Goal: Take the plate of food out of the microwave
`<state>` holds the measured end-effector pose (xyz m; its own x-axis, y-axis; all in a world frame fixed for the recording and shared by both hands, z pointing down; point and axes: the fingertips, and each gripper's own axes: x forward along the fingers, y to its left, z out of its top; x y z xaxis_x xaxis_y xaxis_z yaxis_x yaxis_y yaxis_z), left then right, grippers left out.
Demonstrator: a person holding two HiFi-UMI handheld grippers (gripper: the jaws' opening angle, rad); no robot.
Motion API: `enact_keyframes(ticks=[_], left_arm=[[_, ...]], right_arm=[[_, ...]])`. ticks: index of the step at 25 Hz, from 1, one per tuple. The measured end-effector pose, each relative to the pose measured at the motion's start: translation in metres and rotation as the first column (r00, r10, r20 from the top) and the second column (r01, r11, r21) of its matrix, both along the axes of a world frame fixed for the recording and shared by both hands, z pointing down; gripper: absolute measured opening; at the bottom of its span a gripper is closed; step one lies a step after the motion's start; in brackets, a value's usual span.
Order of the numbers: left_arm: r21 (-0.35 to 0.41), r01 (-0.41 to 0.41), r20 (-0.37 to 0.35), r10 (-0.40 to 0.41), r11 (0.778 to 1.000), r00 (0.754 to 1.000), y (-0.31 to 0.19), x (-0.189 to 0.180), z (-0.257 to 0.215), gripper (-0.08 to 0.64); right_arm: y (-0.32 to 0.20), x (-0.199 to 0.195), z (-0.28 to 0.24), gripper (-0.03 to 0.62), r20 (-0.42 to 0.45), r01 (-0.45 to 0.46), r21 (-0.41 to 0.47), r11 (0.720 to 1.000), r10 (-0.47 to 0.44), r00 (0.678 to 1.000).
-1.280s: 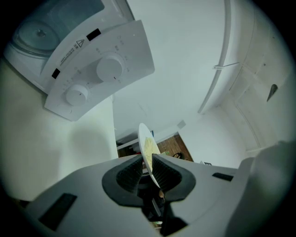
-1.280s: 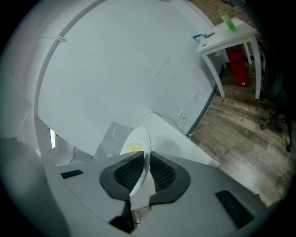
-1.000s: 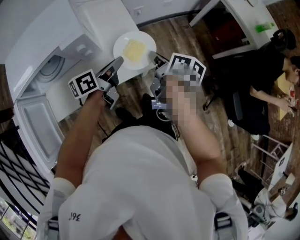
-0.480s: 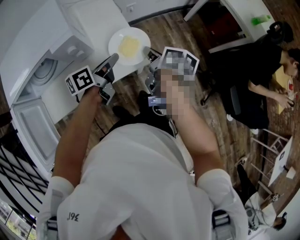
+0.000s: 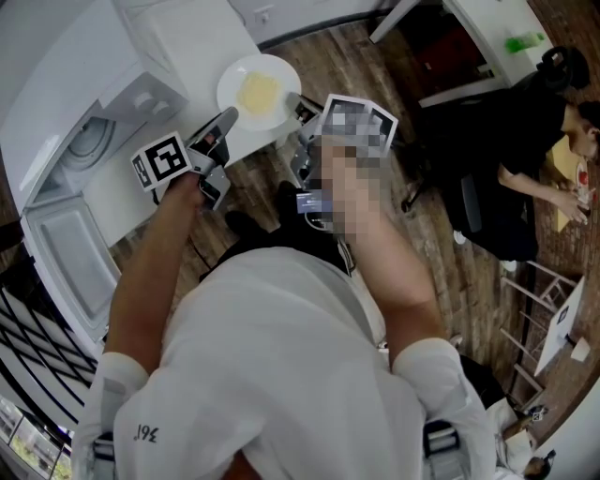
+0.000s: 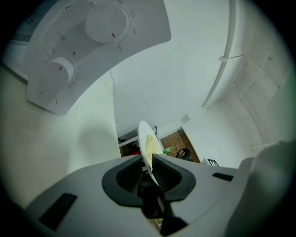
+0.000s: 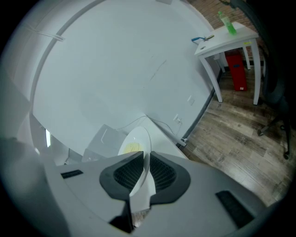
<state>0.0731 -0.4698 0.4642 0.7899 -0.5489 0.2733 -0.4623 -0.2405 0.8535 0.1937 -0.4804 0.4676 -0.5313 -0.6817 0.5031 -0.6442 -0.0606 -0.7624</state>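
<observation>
Over the past second the plate drifts slightly up and to the left in our head view. The left gripper and right gripper travel with it. The microwave slides the same way, so we cannot tell how much is our head turning. The shift falls within the first half-second.

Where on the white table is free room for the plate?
Bare table lies beyond the plate, bordered by the microwave's dial panel and the wall. A narrower strip runs between the open door and the table edge. Crowded: the plate's rim, clamped by left hand-held gripper and right hand-held gripper.
</observation>
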Motion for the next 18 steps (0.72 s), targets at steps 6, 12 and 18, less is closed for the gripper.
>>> enact_keyframes(ticks=[6, 12, 18], left_arm=[[-0.008, 0.004, 0.016, -0.003, 1.000, 1.000, 0.0000, -0.0011, 0.0016, 0.069], [-0.011, -0.004, 0.006, 0.004, 1.000, 1.000, 0.0008, 0.0006, 0.0032, 0.069], [-0.022, -0.010, -0.036, 0.009, 1.000, 0.999, 0.0010, 0.0043, 0.0031, 0.069]], right_arm=[[-0.0010, 0.0004, 0.0002, 0.044, 0.000, 0.006, 0.000, 1.000, -0.006, 1.000], [-0.0010, 0.0012, 0.0019, 0.044, -0.010, 0.012, -0.001, 1.000, -0.012, 1.000], [-0.0019, 0.0006, 0.0031, 0.044, -0.022, 0.015, -0.001, 1.000, -0.015, 1.000]])
